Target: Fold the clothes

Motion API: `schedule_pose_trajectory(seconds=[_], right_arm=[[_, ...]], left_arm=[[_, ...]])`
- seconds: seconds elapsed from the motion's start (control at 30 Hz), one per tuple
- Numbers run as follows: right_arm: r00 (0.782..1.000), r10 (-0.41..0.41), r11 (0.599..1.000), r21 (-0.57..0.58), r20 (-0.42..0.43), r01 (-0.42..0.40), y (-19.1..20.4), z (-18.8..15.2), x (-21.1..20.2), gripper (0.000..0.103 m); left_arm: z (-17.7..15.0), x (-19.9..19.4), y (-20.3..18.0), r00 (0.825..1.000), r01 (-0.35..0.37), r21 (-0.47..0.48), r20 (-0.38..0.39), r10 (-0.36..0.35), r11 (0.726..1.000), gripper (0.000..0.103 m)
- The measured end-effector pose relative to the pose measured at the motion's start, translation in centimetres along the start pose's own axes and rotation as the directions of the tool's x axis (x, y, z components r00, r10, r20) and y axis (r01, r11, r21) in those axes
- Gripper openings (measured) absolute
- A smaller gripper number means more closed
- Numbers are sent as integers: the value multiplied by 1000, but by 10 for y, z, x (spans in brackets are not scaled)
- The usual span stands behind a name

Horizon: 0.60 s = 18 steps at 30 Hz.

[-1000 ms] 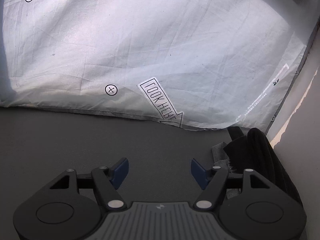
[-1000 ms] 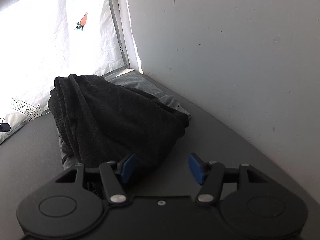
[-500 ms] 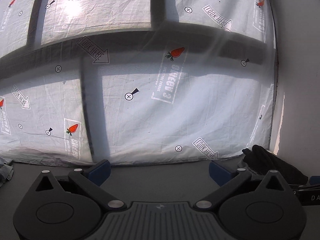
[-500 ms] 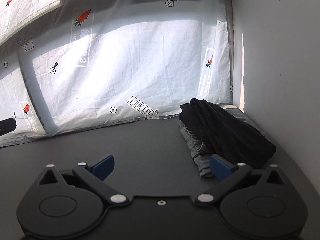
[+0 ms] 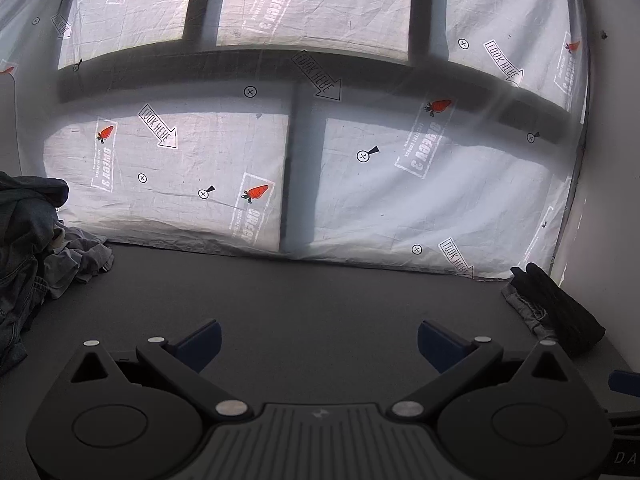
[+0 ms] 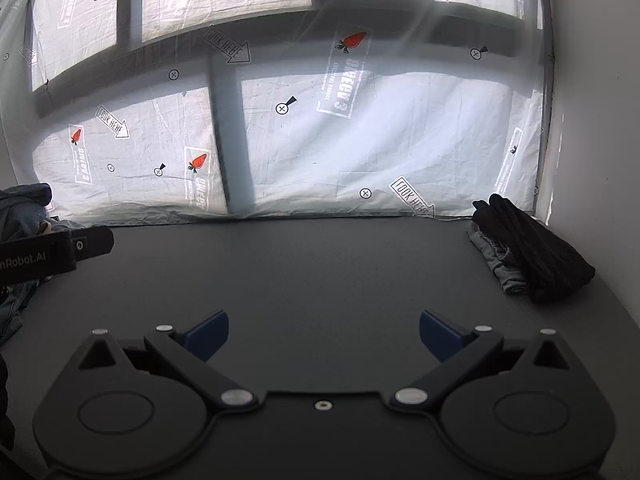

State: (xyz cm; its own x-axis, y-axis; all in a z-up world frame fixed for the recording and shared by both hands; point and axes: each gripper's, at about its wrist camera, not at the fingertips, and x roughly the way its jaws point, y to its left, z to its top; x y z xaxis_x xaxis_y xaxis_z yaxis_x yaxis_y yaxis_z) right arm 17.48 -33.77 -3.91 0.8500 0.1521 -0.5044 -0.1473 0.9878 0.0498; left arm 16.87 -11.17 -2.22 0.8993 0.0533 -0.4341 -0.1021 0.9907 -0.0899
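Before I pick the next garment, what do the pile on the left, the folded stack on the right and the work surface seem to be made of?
Left pile: blue denim, probably, with faded seams, plus a thinner crumpled grey cloth.
Folded stack: a soft matte black knit, seemingly ribbed, over a grey garment that may be denim.
Work surface: matte dark grey, finely textured; possibly felt or a mat.

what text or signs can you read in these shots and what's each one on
"LOOK HERE", mirrored, in arrow outlines: on the white printed sheet hung behind the table.
A boxed label beside each carrot picture, same sheet: mirrored, ends in "3", the rest too blurred to read.
"nRobot.AI", cut off at the frame edge: on the left gripper body in the right wrist view.
"DA", cut off: bottom right corner, left wrist view.
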Motion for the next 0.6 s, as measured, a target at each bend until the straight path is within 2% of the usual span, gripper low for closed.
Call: schedule_pose_trajectory(seconds=[0.1,0.3,0.6], right_arm=[[1000,-9,1000,-14,0,9,25,-19,-27,103],[999,-11,1000,-13,-36,11,55,-53,-63,103],[999,-10,1000,-9,-54,10,79,-71,-83,103]], left_arm=[[-11,-22,20,1000,12,-3,-19,-12,1000,103],[-38,-56,43,999,-9,37,-39,11,999,103],[-56,-78,65,998,-25,69,-56,29,997,103]])
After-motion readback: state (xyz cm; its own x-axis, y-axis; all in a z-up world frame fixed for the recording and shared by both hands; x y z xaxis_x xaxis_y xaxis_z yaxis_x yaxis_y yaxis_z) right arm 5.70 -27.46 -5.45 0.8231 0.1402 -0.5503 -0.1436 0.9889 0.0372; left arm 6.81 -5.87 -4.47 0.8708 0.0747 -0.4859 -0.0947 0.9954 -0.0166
